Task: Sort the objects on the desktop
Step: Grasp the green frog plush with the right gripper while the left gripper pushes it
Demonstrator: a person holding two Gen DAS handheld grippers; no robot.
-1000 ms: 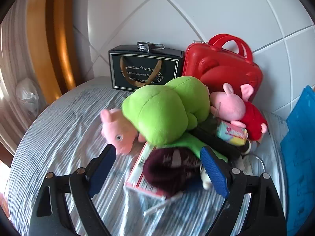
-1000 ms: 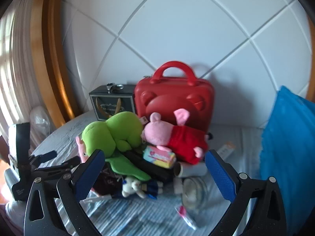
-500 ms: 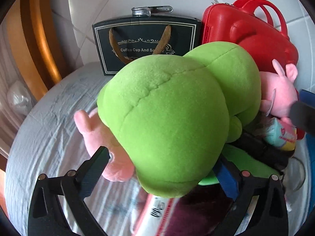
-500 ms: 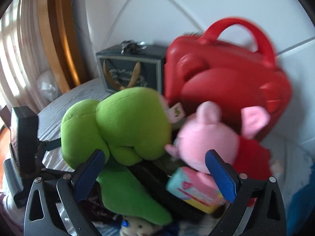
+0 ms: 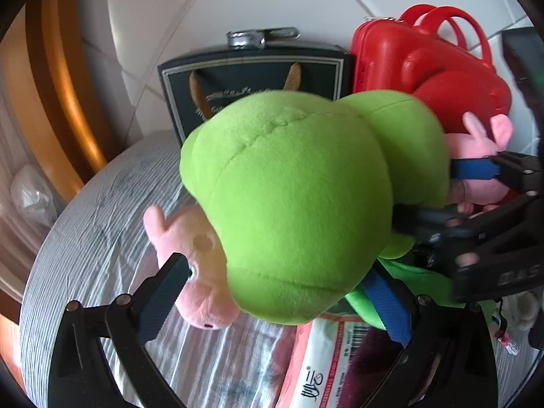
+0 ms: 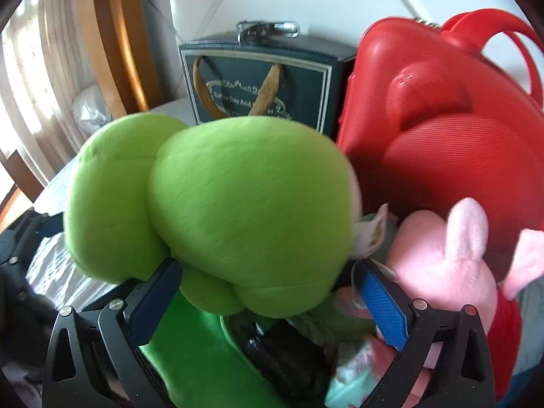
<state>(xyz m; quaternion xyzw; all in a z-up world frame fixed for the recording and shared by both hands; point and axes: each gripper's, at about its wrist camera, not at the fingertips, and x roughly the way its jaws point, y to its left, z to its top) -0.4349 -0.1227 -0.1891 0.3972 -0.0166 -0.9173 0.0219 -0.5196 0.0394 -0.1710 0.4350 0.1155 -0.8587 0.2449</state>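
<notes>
Green plush [image 5: 306, 204] atop the pile, dark box [image 5: 251, 81] at its 12 o'clock; left gripper [image 5: 278, 302] jaws just opened wide, right gripper [image 6: 268, 302] jaws wide, both straddling it unclamped.

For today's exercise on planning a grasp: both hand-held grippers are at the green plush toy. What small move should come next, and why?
Probably close the left hand-held gripper on the green plush toy. Its jaws stand wide open on either side of the toy's rounded end, not pressing it, and the right hand-held gripper brackets the other end, also open.
</notes>
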